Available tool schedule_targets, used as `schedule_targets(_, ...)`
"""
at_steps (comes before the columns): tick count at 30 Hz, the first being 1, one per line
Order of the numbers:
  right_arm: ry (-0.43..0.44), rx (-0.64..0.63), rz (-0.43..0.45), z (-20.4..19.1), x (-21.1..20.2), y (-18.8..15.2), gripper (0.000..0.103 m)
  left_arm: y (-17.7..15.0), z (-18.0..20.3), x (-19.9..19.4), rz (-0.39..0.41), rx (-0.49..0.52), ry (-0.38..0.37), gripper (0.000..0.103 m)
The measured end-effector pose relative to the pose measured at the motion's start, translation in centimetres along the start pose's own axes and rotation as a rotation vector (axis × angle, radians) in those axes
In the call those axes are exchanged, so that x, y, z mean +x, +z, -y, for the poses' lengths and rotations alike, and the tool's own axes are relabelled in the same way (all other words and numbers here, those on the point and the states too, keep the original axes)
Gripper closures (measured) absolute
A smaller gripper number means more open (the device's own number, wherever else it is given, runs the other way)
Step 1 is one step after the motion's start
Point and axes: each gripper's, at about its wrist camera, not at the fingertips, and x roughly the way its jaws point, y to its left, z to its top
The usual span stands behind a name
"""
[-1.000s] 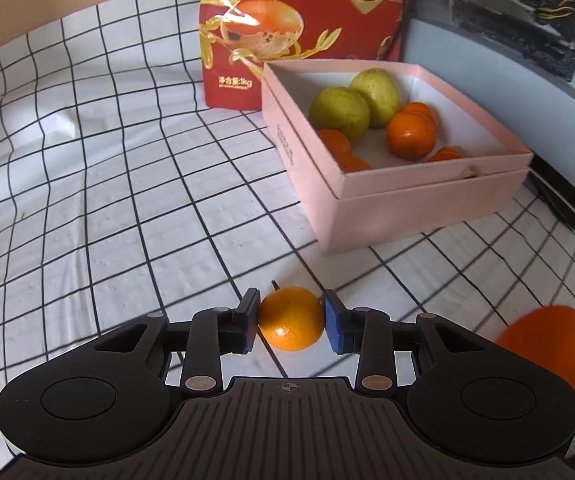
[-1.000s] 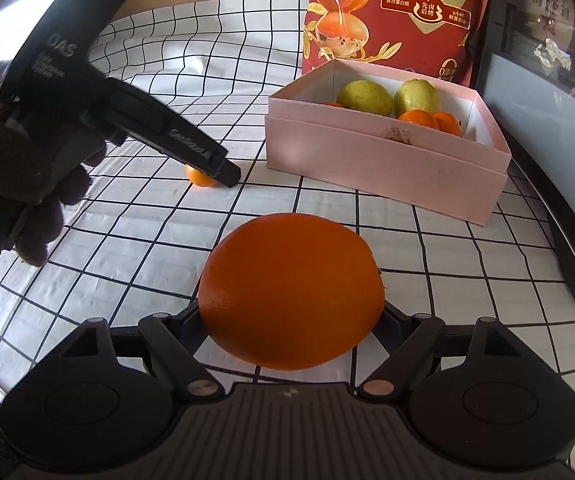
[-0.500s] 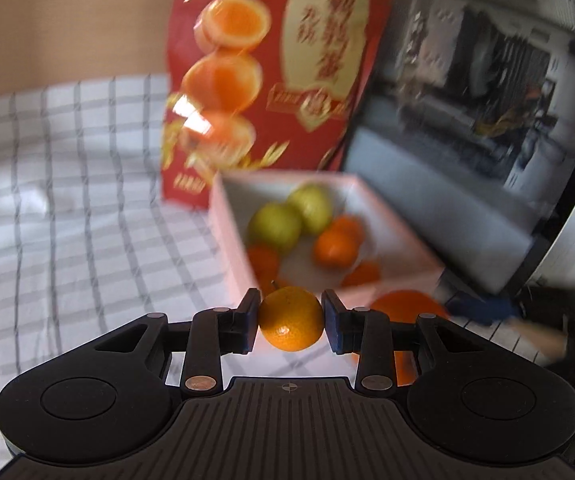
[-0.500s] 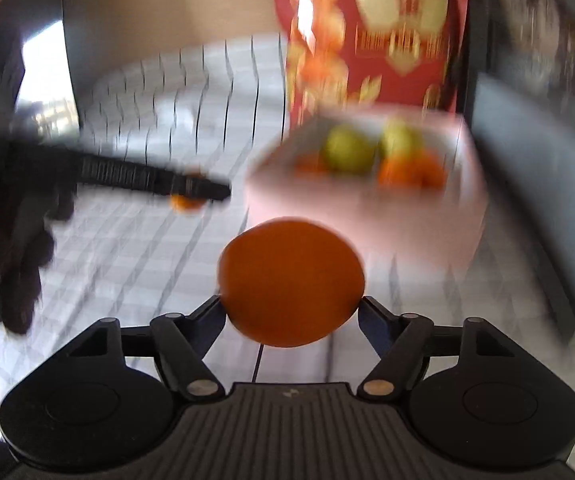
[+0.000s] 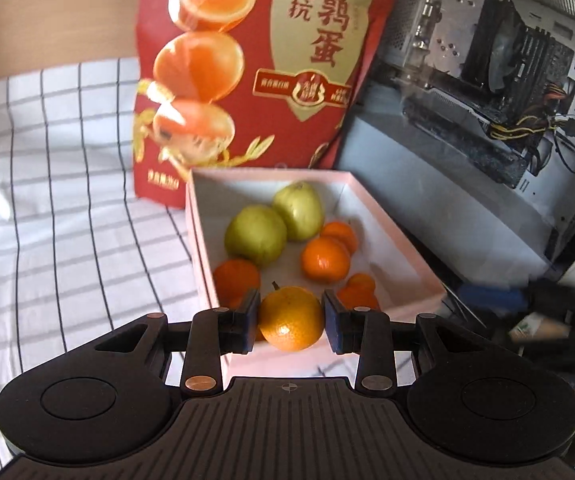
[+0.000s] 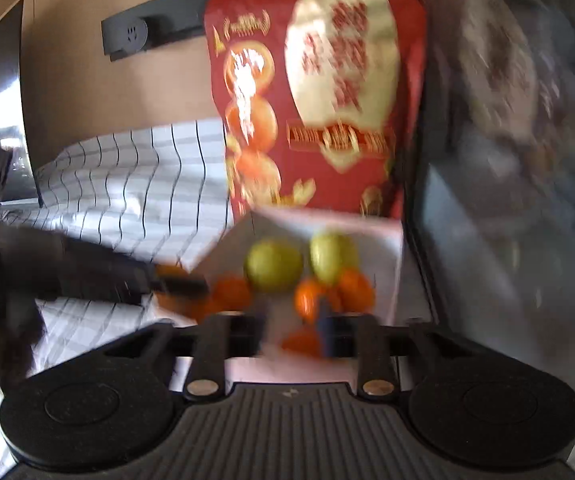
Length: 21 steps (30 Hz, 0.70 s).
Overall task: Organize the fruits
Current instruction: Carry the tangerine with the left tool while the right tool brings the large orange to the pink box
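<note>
Clamped between the left gripper's [image 5: 290,319] pads: a small yellow-orange tangerine [image 5: 290,319], glossy, stem up, just short of the pink box [image 5: 403,258]. Right gripper [image 6: 293,330] blurred, jaws just closing, seemingly empty.

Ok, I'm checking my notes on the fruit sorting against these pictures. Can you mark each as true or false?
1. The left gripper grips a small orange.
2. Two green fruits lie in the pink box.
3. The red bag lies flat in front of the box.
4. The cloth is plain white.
1. True. The left gripper has its pads pressed on both sides of the small orange.
2. True. Two green fruits lie in the pink box, among several oranges.
3. False. The red bag stands upright behind the box.
4. False. The cloth is white with a grid of dark lines.
</note>
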Motion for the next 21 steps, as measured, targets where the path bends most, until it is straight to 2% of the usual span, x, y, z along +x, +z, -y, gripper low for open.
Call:
schedule_targets(1,-0.013,0.016,0.000,0.0,-0.3,-1.4,0.047,-0.4,0.0,-0.3,-0.001,-0.002,0.003,0.065)
schedule_targets(3,-0.007,0.054,-0.001,-0.2,-1.1,-3.5,0.044,-1.1,-0.1,-0.9,-0.002,-0.013,0.003,0.065)
schedule_targets(5,0.011,0.119,0.016,-0.6,-1.6,-5.3,0.031,-1.5,-0.2,-1.4,-0.007,-0.029,-0.006,0.065)
schedule_targets(9,-0.030,0.120,0.034,-2.1,-1.3,-6.7,0.030,-1.8,-0.3,-1.9,-0.008,-0.032,-0.006,0.065)
schedule_targets(14,-0.049,0.049,0.064,-2.9,-1.2,-5.4,0.030,-2.1,0.0,-2.4,-0.012,-0.031,-0.010,0.065)
schedule_targets(17,-0.064,0.056,0.081,-2.6,-2.5,-4.8,0.030,-2.5,-0.1,-3.0,-0.011,-0.036,0.000,0.065)
schedule_targets(21,-0.014,0.024,0.017,-2.5,-4.5,-5.6,0.025,-3.6,-0.2,-3.7,-0.042,-0.036,0.026,0.065)
